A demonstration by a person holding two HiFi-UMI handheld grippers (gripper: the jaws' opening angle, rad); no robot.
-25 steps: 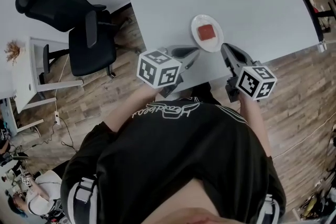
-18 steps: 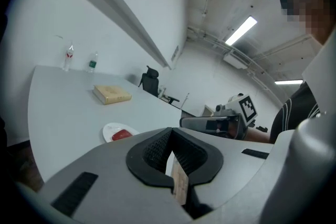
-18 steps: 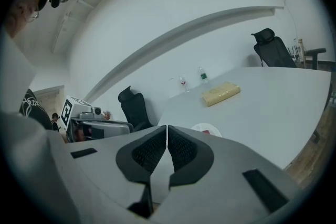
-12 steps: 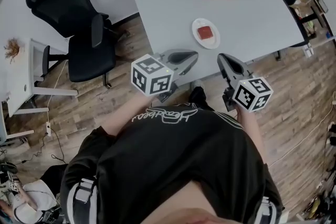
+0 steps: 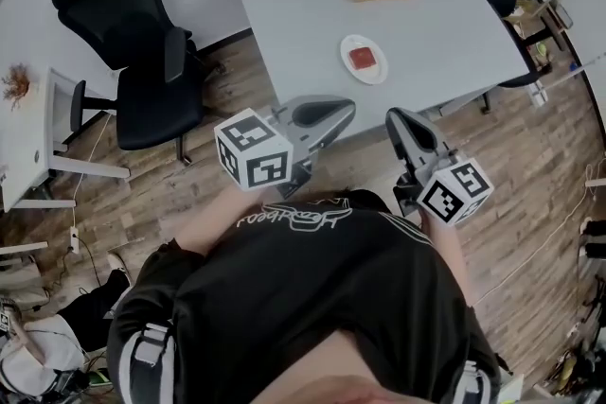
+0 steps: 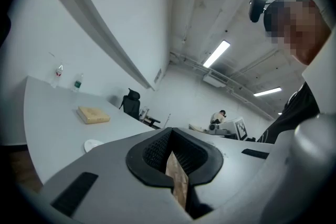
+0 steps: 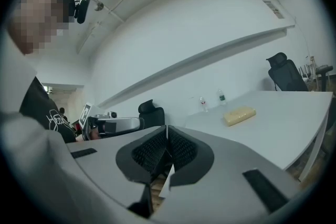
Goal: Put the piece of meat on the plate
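The person wears a black short-sleeved T-shirt (image 5: 303,298) with a white script logo (image 5: 294,218) at its twelve o'clock edge. The grey left gripper (image 5: 350,106) and right gripper (image 5: 390,115) each bear a black-and-white marker cube (image 5: 254,161).

1. left tongs (image 5: 343,109): held level in front of the chest, marker cube (image 5: 253,162) towards the body, tips pointing far; jaws closed together, nothing between them.
2. right tongs (image 5: 394,120): level, just right of the left pair and apart from it; jaws closed, empty.
3. left forearm (image 5: 204,224), right forearm (image 5: 447,237): bare, elbows bent.
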